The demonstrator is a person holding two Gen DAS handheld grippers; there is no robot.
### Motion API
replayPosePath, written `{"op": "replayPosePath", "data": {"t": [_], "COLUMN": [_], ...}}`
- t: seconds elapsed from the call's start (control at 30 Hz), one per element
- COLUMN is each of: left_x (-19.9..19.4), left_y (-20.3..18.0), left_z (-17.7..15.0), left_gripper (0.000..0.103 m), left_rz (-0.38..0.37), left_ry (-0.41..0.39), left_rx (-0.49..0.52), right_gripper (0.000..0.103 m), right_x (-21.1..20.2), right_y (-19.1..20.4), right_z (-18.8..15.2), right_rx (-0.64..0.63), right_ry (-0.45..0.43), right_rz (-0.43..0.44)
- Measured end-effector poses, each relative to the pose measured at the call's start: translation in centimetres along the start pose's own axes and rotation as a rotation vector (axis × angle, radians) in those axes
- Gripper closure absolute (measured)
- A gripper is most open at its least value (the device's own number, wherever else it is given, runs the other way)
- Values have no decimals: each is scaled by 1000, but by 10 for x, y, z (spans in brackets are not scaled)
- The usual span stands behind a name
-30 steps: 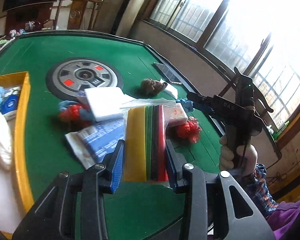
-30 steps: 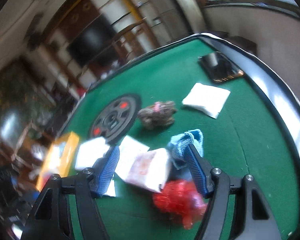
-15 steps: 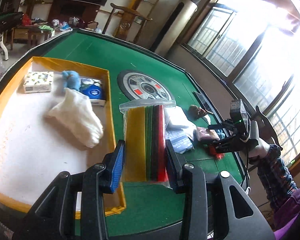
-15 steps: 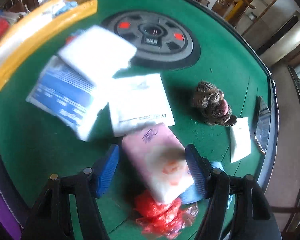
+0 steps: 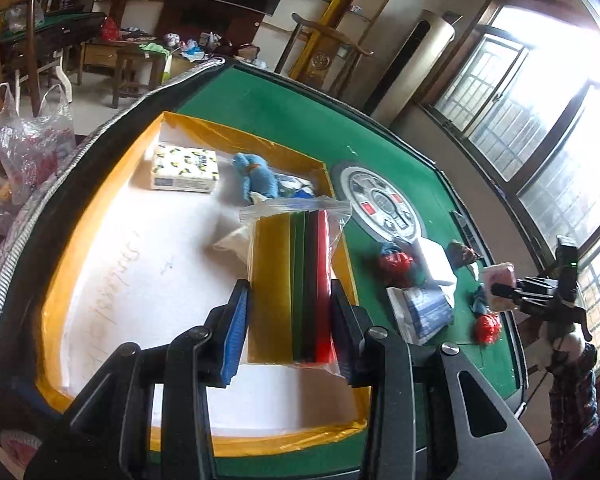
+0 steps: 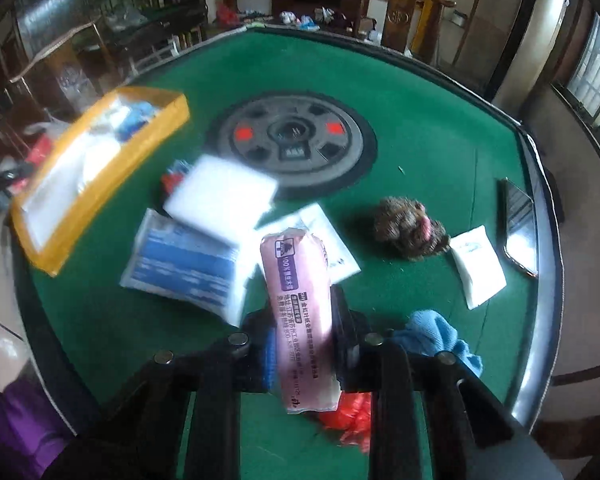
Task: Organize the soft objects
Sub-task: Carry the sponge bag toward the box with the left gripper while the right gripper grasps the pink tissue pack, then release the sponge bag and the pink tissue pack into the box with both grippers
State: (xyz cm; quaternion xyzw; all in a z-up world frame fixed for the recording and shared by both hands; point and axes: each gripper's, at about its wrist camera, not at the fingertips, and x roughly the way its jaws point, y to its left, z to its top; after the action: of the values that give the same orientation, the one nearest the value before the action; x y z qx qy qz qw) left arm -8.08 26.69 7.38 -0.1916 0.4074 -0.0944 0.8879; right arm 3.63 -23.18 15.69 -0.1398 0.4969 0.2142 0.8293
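My left gripper [image 5: 290,320] is shut on a clear zip bag of yellow, green and red sheets [image 5: 294,280] and holds it above the yellow-rimmed tray [image 5: 56,280]. The tray holds a tissue pack [image 5: 184,172], a blue plush [image 5: 258,178] and a white cloth [image 5: 234,242]. My right gripper [image 6: 302,344] is shut on a pink tissue pack [image 6: 300,300], lifted over the green table [image 6: 440,152]. That gripper and pack also show in the left wrist view [image 5: 500,288].
On the table lie a blue-white packet [image 6: 184,264], a white pad [image 6: 220,196], a brown plush [image 6: 410,232], a small white sachet [image 6: 478,272], a blue cloth [image 6: 440,336], red mesh [image 6: 352,416], a phone [image 6: 518,228] and the grey centre disc [image 6: 296,140].
My left gripper has carried the zip bag left from the pile to above the tray. My right gripper has closed on the pink tissue pack and lifted it.
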Motion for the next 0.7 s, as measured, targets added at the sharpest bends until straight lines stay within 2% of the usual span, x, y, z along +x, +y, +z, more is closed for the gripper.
{"op": "replayPosePath", "data": {"t": [0.17, 0.33, 0.43, 0.5, 0.53, 0.63, 0.7], "left_x": [24, 53, 68, 73, 74, 68, 56], "left_y": [33, 56, 69, 77, 78, 79, 78], "left_z": [24, 40, 46, 48, 49, 51, 50], "left_gripper": [67, 67, 65, 54, 53, 49, 49], "left_rz": [100, 195, 204, 198, 191, 128, 101], "left_ry": [74, 123, 147, 157, 159, 158, 129], "left_rx": [-37, -57, -84, -113, -126, -162, -167], "right_gripper": [83, 83, 83, 83, 83, 82, 82], "right_x": [2, 34, 60, 76, 82, 100, 110], "right_y": [59, 120, 157, 182, 194, 225, 241], "right_z": [37, 63, 74, 80, 83, 91, 96], "right_rx": [19, 32, 40, 25, 21, -2, -18], "right_ry": [-74, -77, -46, -24, -7, 35, 70], "right_rz": [170, 335, 432, 463, 485, 515, 537]}}
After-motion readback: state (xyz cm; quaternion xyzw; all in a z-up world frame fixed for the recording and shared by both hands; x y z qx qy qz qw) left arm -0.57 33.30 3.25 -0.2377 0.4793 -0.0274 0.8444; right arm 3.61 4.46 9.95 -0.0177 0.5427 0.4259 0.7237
